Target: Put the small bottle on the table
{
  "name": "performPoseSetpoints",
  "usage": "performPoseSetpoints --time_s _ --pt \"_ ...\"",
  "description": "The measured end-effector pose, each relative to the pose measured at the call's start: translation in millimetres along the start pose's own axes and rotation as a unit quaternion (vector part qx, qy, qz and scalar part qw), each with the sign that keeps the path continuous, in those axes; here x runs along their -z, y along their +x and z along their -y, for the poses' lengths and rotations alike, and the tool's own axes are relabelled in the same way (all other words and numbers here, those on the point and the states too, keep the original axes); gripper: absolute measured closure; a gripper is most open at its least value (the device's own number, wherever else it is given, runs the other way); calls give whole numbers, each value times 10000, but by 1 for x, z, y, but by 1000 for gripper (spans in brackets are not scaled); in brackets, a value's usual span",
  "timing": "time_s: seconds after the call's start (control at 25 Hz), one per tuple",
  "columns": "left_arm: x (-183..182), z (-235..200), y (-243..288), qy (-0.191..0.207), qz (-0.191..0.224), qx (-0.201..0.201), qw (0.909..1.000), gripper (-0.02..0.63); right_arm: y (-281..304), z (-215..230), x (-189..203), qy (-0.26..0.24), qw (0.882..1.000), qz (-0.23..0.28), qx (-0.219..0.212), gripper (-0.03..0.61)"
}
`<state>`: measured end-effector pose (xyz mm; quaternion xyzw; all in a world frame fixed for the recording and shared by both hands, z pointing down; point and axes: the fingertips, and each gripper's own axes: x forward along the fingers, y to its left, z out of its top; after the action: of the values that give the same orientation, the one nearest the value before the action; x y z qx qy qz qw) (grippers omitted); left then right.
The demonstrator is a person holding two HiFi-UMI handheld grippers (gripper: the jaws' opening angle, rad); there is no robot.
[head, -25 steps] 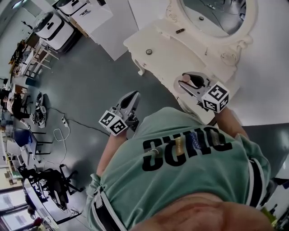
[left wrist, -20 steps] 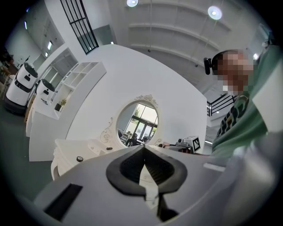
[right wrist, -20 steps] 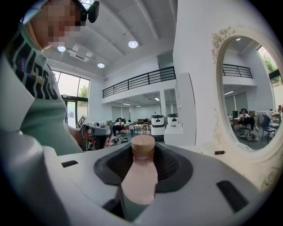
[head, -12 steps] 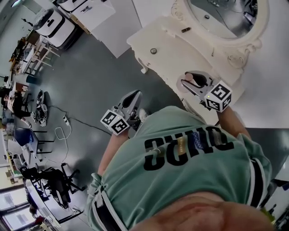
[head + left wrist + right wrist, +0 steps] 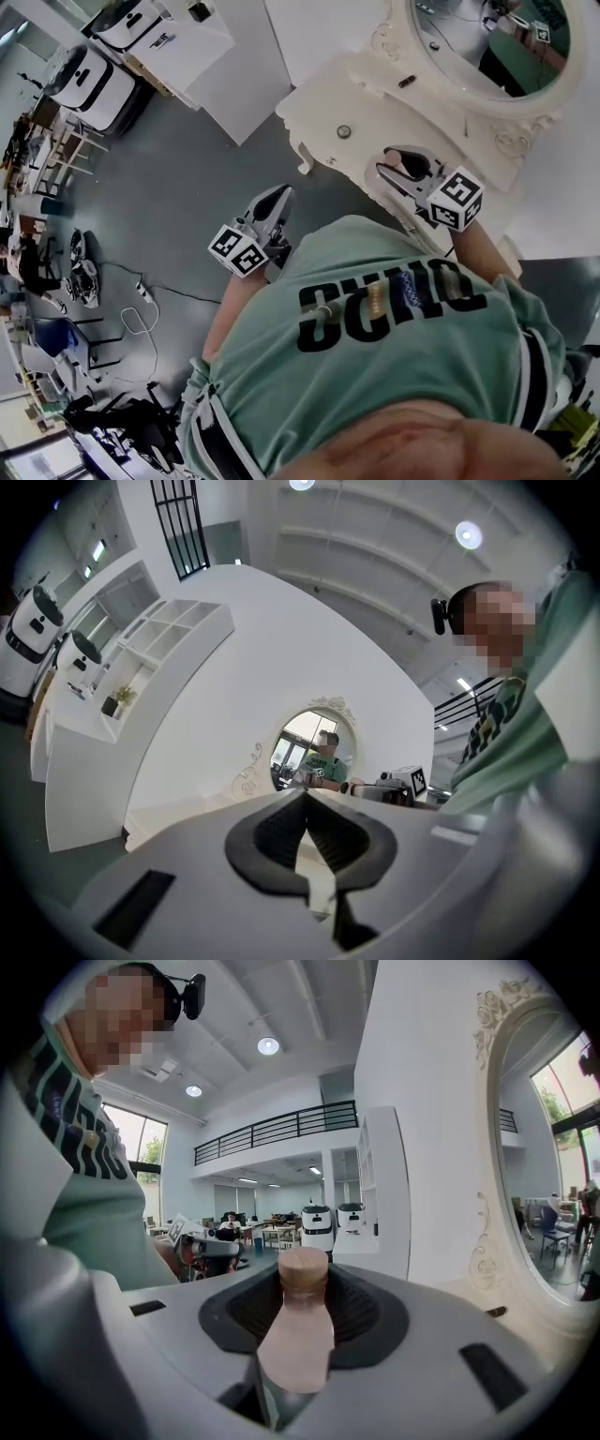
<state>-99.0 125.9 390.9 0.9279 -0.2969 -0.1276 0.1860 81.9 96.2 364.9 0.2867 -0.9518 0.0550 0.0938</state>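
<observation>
Right tongs (image 5: pixel 404 170) clasping small bottle (image 5: pixel 296 1335), seemingly over table (image 5: pixel 370 105)

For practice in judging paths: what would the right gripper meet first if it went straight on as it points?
Likely nothing close. The right gripper, shut on the small bottle, points level over the dressing table, past the white partition toward open hall; depth is unclear.

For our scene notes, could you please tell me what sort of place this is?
Probably an open-plan robotics lab or workshop hall with a staged home corner: a cream dressing table with an oval mirror, white robots parked by the wall, and work desks behind.
</observation>
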Motion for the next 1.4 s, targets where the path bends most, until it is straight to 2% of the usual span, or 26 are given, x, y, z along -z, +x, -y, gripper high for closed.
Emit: performPoseSetpoints --time_s 0.28,0.44,0.64,0.76,0.88,1.12,1.24,1.4 --pt "-56 -96 -18 -18 -173 284 9994 615 94 10 -27 156 9991 45 388 448" --pt "-64 -135 -16 -44 -292 379 9988 615 127 24 -29 230 9980 -52 580 448" --pt "-71 -175 -1 41 -307 290 9991 615 150 48 -27 269 9972 -166 685 448" --pt "-72 -197 16 393 -467 63 9981 615 155 73 -25 285 9968 -205 714 448" --pt "-75 -213 42 883 -699 -289 9932 615 155 103 -27 281 9970 -224 680 448" --pt "-70 -233 115 1872 -1127 -1035 9703 615 152 185 -20 263 9987 -183 391 448" --pt "-69 -230 152 1931 -1248 -1287 9646 615 146 225 -22 237 9994 -188 158 448" --pt "-60 -226 190 1641 -1331 -1399 9674 615 142 260 -17 -35 9996 -264 -23 448"
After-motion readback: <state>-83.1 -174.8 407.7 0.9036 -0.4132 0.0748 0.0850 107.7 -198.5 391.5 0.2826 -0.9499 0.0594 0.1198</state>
